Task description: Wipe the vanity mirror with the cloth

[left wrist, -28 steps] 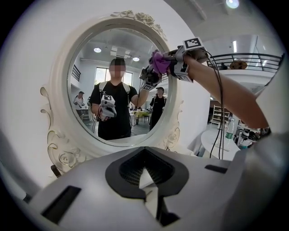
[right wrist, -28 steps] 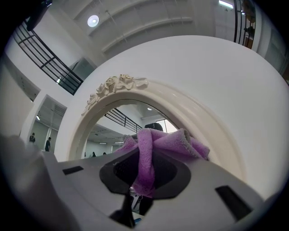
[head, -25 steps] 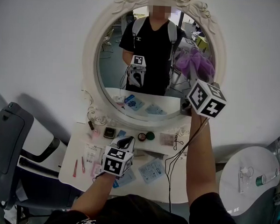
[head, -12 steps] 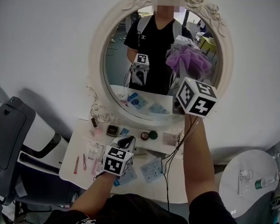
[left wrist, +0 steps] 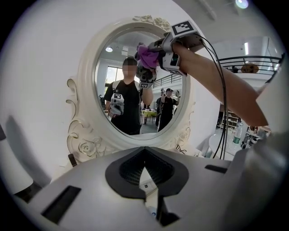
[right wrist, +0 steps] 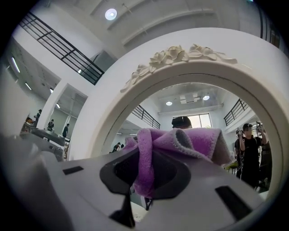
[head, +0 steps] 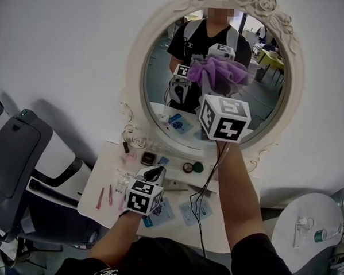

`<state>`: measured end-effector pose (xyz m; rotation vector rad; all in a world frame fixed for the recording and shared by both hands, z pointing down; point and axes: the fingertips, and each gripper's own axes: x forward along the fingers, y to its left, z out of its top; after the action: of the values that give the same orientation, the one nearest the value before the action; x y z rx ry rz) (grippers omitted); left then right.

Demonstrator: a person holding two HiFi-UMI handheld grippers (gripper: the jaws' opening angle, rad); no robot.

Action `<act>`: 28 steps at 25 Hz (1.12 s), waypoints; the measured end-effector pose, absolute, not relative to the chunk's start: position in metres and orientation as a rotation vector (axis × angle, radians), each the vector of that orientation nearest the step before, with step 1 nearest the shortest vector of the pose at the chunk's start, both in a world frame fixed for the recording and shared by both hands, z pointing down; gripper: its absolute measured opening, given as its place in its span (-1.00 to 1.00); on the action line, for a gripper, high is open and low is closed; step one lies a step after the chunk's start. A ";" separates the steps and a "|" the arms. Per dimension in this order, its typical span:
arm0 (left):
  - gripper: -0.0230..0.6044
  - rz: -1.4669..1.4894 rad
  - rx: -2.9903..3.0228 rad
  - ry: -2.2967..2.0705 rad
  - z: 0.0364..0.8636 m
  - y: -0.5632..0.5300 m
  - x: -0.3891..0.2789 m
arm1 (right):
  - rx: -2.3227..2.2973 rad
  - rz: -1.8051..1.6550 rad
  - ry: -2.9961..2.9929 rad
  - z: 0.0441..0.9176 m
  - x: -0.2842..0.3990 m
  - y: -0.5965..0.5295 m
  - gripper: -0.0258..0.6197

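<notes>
Purple cloth (right wrist: 180, 144) looks soft, light, floppy, best held by bunched fold as R gripper (right wrist: 143, 180) clamps it at vanity mirror (head: 158, 76); L gripper (left wrist: 145, 180) jaws together, empty

Open mirror glass (head: 160, 82) left of cloth (head: 219, 67); ornate frame (head: 135, 74) rims it; cluttered tabletop (head: 219, 228) below.

Two grippers: the left gripper (head: 151, 174) and the right gripper (head: 216, 87). One purple cloth (head: 219, 67) sits in the right one, against one vanity mirror (head: 163, 76). Two pink sticks (head: 100, 198) lie left of the left gripper. One chair (head: 16, 154) stands farther left, and one round side table (head: 312, 210) is right of the right gripper.
</notes>
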<state>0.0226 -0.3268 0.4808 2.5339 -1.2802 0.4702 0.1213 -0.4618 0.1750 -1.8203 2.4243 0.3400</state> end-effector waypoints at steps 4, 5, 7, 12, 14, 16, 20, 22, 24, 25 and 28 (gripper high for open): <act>-0.91 0.467 2.508 -1.321 0.482 -0.328 0.005 | -1.775 0.366 2.493 0.183 0.085 -0.470 -0.73; -0.91 0.467 2.499 -1.331 0.482 -0.328 0.000 | -1.773 0.382 2.497 0.185 0.078 -0.472 -0.73; -0.91 0.466 2.483 -1.354 0.484 -0.330 -0.011 | -1.765 0.397 2.500 0.188 0.068 -0.474 -0.73; -0.91 0.457 2.444 -1.402 0.485 -0.333 -0.035 | -1.724 0.426 2.567 0.195 0.033 -0.482 -0.73; -0.91 0.453 2.436 -1.411 0.485 -0.334 -0.040 | -1.712 0.456 2.601 0.199 0.019 -0.485 -0.73; -0.91 0.446 2.426 -1.423 0.485 -0.335 -0.046 | -1.698 0.474 2.643 0.206 0.003 -0.488 -0.73; -0.91 0.429 2.401 -1.449 0.487 -0.337 -0.059 | -1.664 0.469 2.696 0.221 -0.023 -0.495 -0.73; -0.91 0.423 2.388 -1.457 0.490 -0.338 -0.065 | -1.652 0.457 2.674 0.224 -0.026 -0.495 -0.73; -0.91 0.420 2.374 -1.460 0.493 -0.340 -0.070 | -1.644 0.456 2.657 0.224 -0.027 -0.495 -0.73; -0.91 0.417 2.368 -1.460 0.495 -0.341 -0.071 | -1.644 0.473 2.655 0.224 -0.027 -0.495 -0.73; -0.91 0.411 2.364 -1.454 0.496 -0.342 -0.071 | -1.646 0.587 2.690 0.228 -0.030 -0.494 -0.73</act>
<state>-0.0714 -0.3421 0.4958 2.3641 -1.4537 0.4108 -0.0301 -0.4935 0.2275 -1.6465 2.6898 0.5868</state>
